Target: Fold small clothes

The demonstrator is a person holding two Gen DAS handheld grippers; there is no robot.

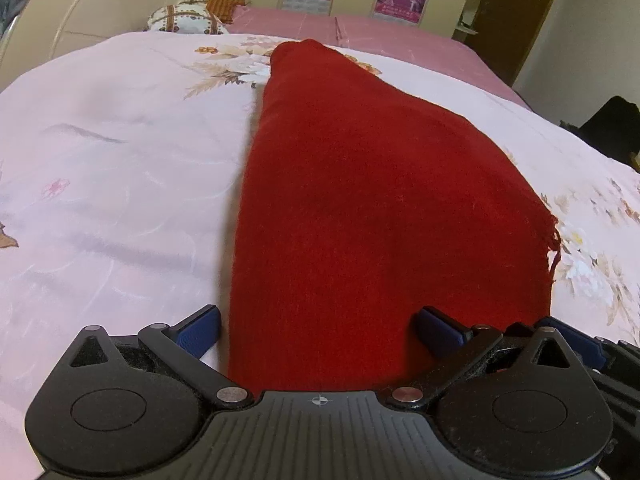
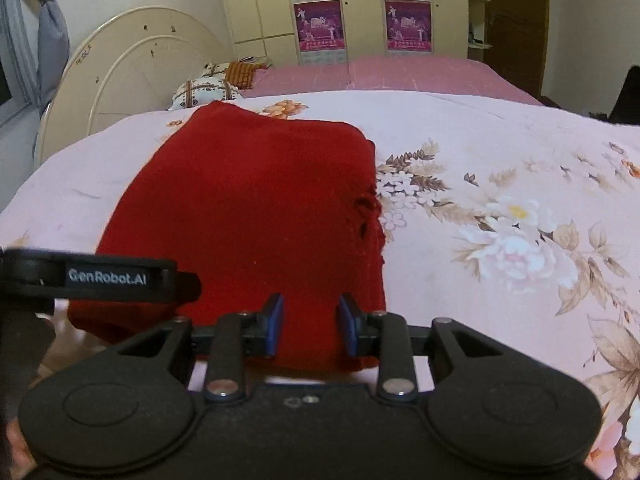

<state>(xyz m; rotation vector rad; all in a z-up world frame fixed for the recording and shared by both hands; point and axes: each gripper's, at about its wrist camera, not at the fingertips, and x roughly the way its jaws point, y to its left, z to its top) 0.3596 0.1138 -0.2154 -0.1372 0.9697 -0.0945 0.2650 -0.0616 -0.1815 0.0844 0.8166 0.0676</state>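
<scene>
Pink floral bedspread (image 1: 120,152) covers the bed, with pillows (image 1: 184,20) and a wardrobe behind. Through the left wrist camera, the red knitted cloth (image 1: 360,200) lies flat on it as a long folded band running away from me, fringe showing at its right edge. My left hand-held gripper (image 1: 316,330) sits low at the near end, its fingers spread wide, straddling the cloth's left part without pinching it.

Through the right wrist camera, the same red cloth (image 2: 248,208) looks like a rough rectangle on the bedspread (image 2: 500,152). My right hand-held gripper (image 2: 310,326) hovers over the near right corner, fingers partly parted with cloth between them; I cannot tell whether they touch it. At least one fold seems done; I judge a further fold, near end to far end, remains.
</scene>
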